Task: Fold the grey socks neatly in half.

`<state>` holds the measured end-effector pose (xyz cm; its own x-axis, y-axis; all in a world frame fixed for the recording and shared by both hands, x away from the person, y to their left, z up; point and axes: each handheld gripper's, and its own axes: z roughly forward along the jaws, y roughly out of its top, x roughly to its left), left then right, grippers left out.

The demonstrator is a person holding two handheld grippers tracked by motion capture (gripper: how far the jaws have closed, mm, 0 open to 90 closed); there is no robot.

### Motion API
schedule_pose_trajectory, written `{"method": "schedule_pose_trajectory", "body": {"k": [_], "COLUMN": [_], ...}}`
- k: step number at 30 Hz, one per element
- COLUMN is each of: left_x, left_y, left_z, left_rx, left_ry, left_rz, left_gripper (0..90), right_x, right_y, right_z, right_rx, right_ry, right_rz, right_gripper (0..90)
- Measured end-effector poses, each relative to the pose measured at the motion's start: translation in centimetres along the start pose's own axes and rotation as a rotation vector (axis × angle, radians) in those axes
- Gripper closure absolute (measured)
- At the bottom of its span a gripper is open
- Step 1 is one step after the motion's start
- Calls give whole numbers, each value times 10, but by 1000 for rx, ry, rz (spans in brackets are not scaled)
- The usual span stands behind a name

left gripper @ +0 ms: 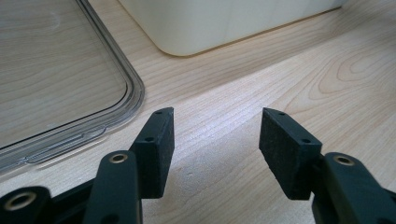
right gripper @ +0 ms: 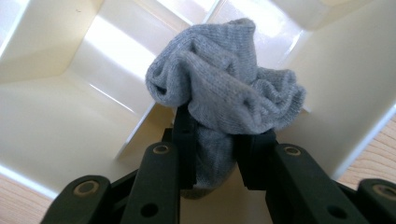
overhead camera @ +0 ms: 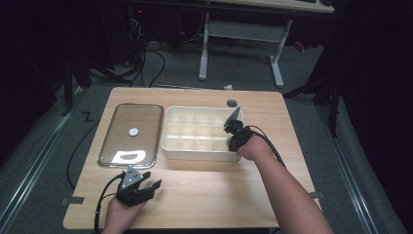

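Note:
A bunched grey sock (right gripper: 224,88) is pinched between the black jaws of my right gripper (right gripper: 215,126), with its crumpled end bulging above the pads. It hangs over a compartment of the cream divided box (right gripper: 56,121). From the high view, my right gripper (overhead camera: 233,130) is at the right end of that box (overhead camera: 165,131). My left gripper (overhead camera: 151,183) rests low near the table's front edge, below the clear lid (overhead camera: 141,122). Its jaws (left gripper: 215,135) stand open over bare wood, with the lid's corner (left gripper: 56,70) and the box's corner (left gripper: 224,23) ahead.
The wooden table (overhead camera: 204,190) carries the lid on the left and the box in the middle. A small white disc (overhead camera: 133,131) sits on the lid. A grey round cap (overhead camera: 232,103) lies behind the box. Cables and a desk frame are on the floor beyond.

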<state>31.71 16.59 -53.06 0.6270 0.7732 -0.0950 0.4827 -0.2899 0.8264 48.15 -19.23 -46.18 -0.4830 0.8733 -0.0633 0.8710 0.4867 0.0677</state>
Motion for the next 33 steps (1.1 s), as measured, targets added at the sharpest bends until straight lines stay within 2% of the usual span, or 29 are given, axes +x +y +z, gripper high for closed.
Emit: {"method": "schedule_pose_trajectory", "body": {"k": [2, 3, 9, 11, 14, 17, 27, 28, 31, 32, 33], "left_x": [0, 1, 1, 1, 1, 1, 0, 0, 0, 0, 0], "left_y": [0, 0, 1, 1, 1, 1, 1, 1, 1, 1, 0], "left_z": [0, -1, -2, -3, -2, -2, -2, -1, -1, -1, -1], "left_rx": [0, 2, -7, -5, -5, -8, -6, -6, -3, -3, -4], "left_ry": [0, -1, -2, -3, -5, -6, -8, -7, -8, -8, -7], "left_rz": [-3, -3, -6, -6, -5, -6, -7, -7, -6, -5, -5], "left_gripper": [460, 460, 460, 460, 460, 459, 459, 459, 459, 459, 459], "right_x": [0, 1, 2, 2, 2, -2, -6, -6, -11, -10, -11], "right_y": [0, -1, -1, 0, -1, -3, -4, -4, -2, -1, 1], "right_z": [0, -1, -3, -5, -9, -12, -32, -34, -44, -46, -47], "right_rx": [0, 2, -3, -9, -9, -24, -61, -61, -96, -99, -107], "right_ry": [1, 3, -1, -2, 8, 27, 43, 49, 58, 67, 65], "right_rz": [-2, 18, -3, -19, -3, -4, -11, 8, -1, 14, 1], "right_gripper": [716, 712, 674, 649, 590, 587, 570, 571, 578, 579, 586]}}
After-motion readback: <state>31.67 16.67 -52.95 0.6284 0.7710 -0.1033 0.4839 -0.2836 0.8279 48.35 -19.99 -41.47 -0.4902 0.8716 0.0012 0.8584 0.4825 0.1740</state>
